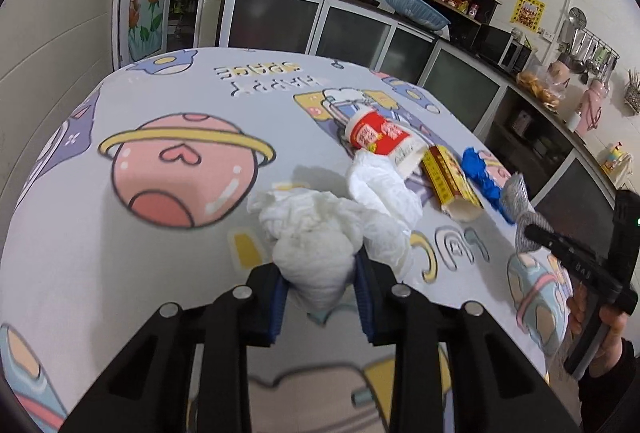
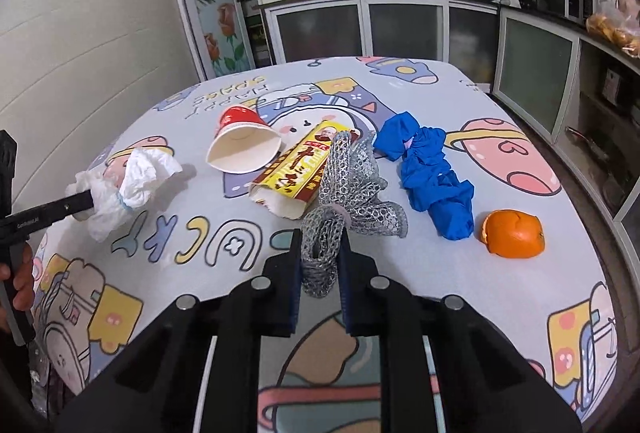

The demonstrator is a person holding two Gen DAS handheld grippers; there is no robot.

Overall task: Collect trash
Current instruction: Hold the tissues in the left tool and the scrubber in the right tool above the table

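- Left gripper (image 1: 320, 287): fingers closed on a crumpled white tissue (image 1: 316, 253), which bulges forward out of the grip; held left of the paper cup (image 2: 244, 149).
- Right gripper (image 2: 320, 275): fingers closed on grey foam netting (image 2: 348, 193); netting runs forward from the grip, its far end draped over the yellow carton (image 2: 292, 175), just right of the cup.
- Remaining on the worktop (image 2: 440, 313): cup on its side, mouth toward the grippers; carton touching it; blue glove (image 2: 428, 177) and orange peel (image 2: 514, 233) further right of the cup.
- Judgement: both grips are full; no bin is visible, so each load needs dropping first. The right gripper lies nearer the glove and peel.
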